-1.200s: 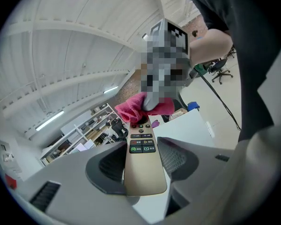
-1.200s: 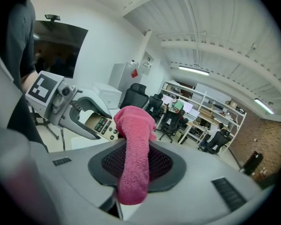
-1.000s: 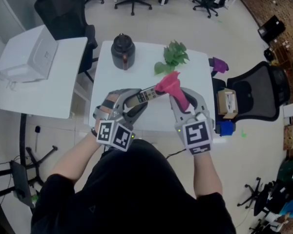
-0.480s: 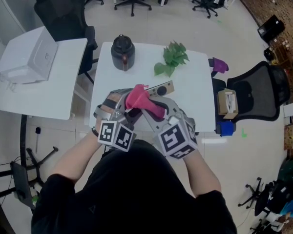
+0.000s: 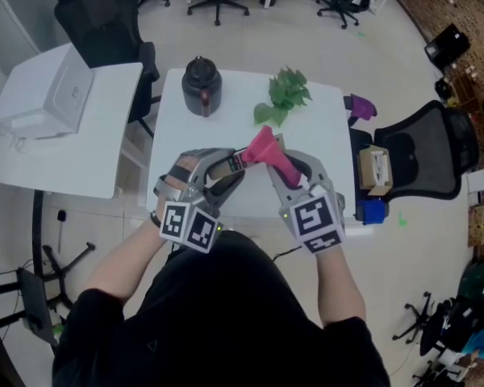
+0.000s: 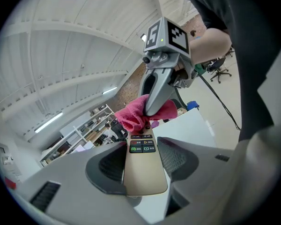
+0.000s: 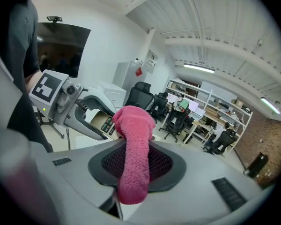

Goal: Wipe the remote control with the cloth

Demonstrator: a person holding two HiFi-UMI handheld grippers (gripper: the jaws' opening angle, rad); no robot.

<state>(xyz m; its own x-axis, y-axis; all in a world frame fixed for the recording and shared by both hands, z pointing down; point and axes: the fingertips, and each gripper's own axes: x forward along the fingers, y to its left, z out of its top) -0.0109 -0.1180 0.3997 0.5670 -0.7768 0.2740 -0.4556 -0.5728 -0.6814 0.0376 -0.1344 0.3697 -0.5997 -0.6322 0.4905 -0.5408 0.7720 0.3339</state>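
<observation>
The left tool [image 5: 224, 170] was clenched on the near end of the beige remote control [image 6: 143, 168], which it held over the white tabletop [image 5: 319, 135]. The right tool [image 5: 293, 170] grasped the pink cloth [image 7: 133, 158]. The free end of the cloth was lying against the button end of the remote control.

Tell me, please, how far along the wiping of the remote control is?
Done: the left hand-held gripper grips the remote control, and the right hand-held gripper grips the pink cloth. In hand: the cloth presses on the remote's far end. Left: the button rows near the left jaws lie uncovered; how much is wiped I cannot tell.
</observation>
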